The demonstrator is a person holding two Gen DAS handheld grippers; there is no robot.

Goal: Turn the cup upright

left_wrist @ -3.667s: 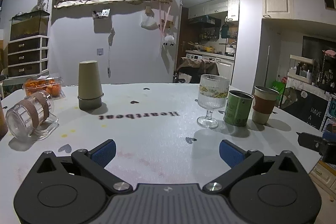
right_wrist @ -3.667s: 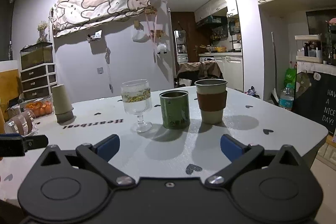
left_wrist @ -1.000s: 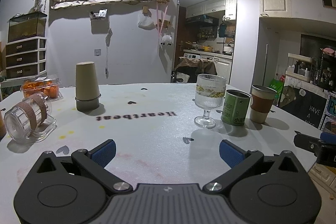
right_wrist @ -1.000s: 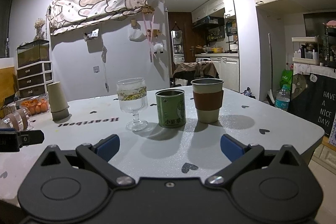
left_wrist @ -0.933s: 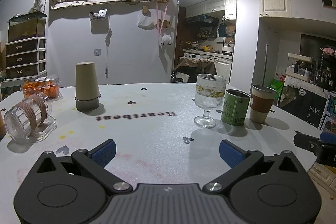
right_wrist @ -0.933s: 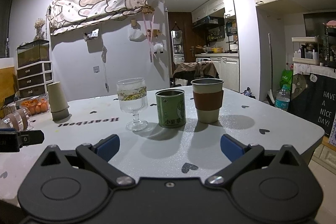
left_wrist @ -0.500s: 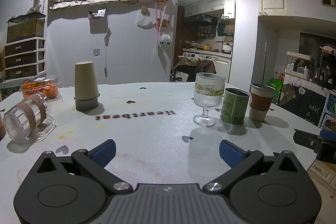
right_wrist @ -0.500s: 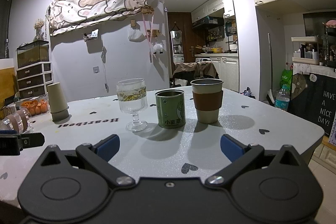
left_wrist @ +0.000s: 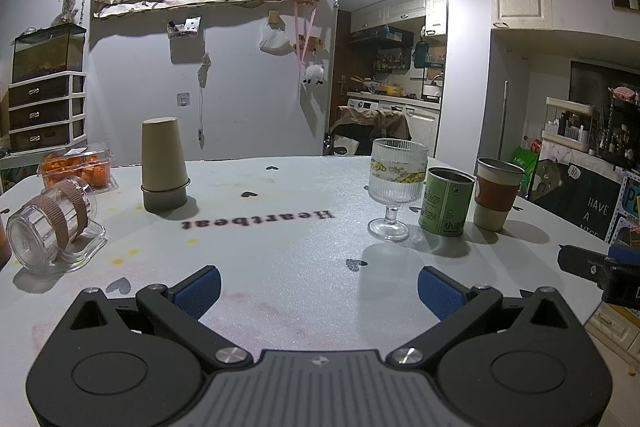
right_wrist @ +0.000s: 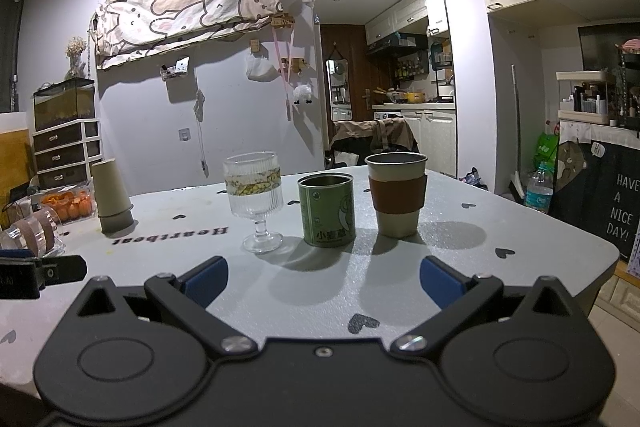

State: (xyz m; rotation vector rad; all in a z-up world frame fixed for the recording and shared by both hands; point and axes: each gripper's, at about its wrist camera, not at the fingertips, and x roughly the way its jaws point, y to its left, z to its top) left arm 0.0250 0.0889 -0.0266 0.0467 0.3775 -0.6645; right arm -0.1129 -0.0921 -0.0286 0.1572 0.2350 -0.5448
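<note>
Cup (left_wrist: 163, 163) inverted; L tongs (left_wrist: 318, 289) & R tongs (right_wrist: 323, 277) wide open, empty.

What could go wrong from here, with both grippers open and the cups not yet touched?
The upside-down paper cup looks light and smooth, so the left gripper could squash it or let it slip mid-flip. The clear tumbler lying on its side could roll if nudged. The stemmed glass, green tin and sleeved cup stand close together ahead of the right gripper; a careless sweep might topple them.
</note>
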